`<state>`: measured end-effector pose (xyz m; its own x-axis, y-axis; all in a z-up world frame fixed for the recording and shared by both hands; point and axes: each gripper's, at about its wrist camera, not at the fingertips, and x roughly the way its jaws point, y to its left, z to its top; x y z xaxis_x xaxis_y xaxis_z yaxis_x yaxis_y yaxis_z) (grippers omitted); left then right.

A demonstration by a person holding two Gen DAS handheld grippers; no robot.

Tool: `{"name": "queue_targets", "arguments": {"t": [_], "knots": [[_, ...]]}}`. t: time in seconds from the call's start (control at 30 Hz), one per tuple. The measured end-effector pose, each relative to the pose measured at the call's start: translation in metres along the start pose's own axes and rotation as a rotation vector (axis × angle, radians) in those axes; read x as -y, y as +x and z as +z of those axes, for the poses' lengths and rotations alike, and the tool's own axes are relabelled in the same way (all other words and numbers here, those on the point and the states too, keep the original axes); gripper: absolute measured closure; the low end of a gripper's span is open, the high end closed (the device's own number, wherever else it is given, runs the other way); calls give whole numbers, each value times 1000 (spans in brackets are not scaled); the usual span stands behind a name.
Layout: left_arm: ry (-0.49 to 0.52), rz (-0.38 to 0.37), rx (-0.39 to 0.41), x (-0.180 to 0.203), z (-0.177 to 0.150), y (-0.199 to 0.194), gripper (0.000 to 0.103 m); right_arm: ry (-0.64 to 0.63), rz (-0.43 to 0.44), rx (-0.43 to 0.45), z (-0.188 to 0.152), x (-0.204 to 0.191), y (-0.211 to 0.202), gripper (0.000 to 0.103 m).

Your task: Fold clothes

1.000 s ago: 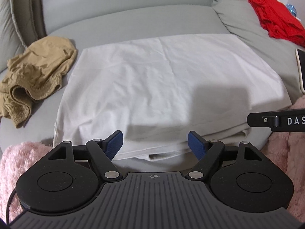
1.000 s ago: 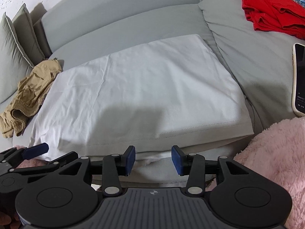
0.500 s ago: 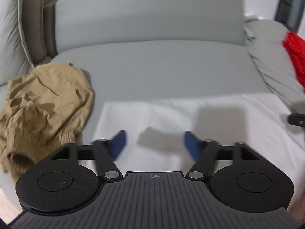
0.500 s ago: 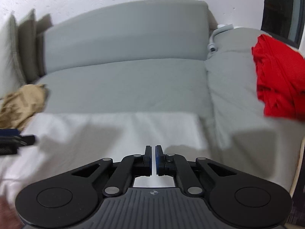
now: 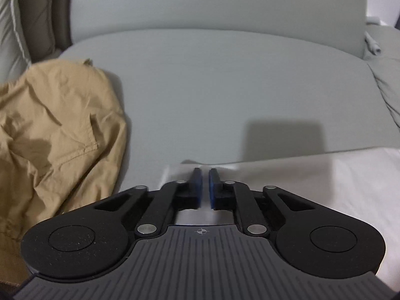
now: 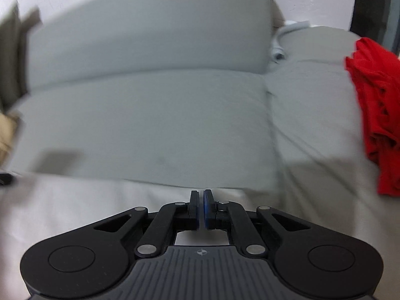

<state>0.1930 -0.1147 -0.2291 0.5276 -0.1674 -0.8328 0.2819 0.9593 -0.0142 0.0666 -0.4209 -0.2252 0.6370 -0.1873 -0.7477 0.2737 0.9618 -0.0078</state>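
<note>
A grey sofa [image 5: 225, 95], w/ smooth matte upholstery, fills both views: a rounded seat cushion, a padded backrest [image 6: 150, 32], and creased fabric on the section to the right. On the seat a white garment [image 5: 337, 182] is spread flat, soft and lightly wrinkled, its far edge running across both views. A tan garment [image 5: 57, 130], crumpled, w/ stitched seams visible, is heaped at the left, just beside the white one. A red garment [image 6: 375, 115] is bunched on the right section, well apart. The left gripper [image 5: 203, 172] is drawn narrow at the white garment's far left corner, cloth apparently pinched between the blue pads [image 5: 198, 187]. The right gripper [image 6: 200, 195] is nearly closed on the far edge near the right corner.
</note>
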Motion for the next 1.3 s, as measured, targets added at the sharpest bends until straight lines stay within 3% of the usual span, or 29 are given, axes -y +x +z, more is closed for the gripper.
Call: {"name": "queue_targets", "arguments": {"t": [0.07,0.13,0.17,0.2,0.37,0.47,0.57,0.7,0.9,0.97,1.03,1.17,1.3], "knots": [[-13,9,10,-4,4,-3,95,-9,-33,9,0,3,-6,91],[-25,58,34,-9,7,-13,84,-30,-109,17,1,7,-16,89],[-25,84,49,-13,8,-21,74,-15,-107,19,2,12,-23,89],[-24,93,54,-15,7,-26,70,1,-104,15,2,15,-28,89],[46,-4,5,4,-25,-77,65,81,17,-54,-9,6,-73,83],[120,-41,-32,37,-64,-107,48,56,111,-93,-29,-21,-95,82],[138,-87,-69,58,-101,-131,47,33,215,-144,-56,-52,-118,81],[170,-107,-83,83,-139,-150,45,11,248,-187,-78,-74,-135,80],[253,-112,-93,104,-170,-165,38,-55,172,-243,-103,-87,-149,72],[249,-78,-149,102,-173,-149,33,-74,155,-255,-109,-89,-151,72],[227,-70,-151,98,-170,-151,33,-73,140,-286,-112,-88,-156,71],[228,-55,-98,102,-173,-176,30,25,144,-323,-117,-71,-173,70],[226,-47,-88,107,-183,-186,28,195,204,-291,-121,-45,-188,59]]}}
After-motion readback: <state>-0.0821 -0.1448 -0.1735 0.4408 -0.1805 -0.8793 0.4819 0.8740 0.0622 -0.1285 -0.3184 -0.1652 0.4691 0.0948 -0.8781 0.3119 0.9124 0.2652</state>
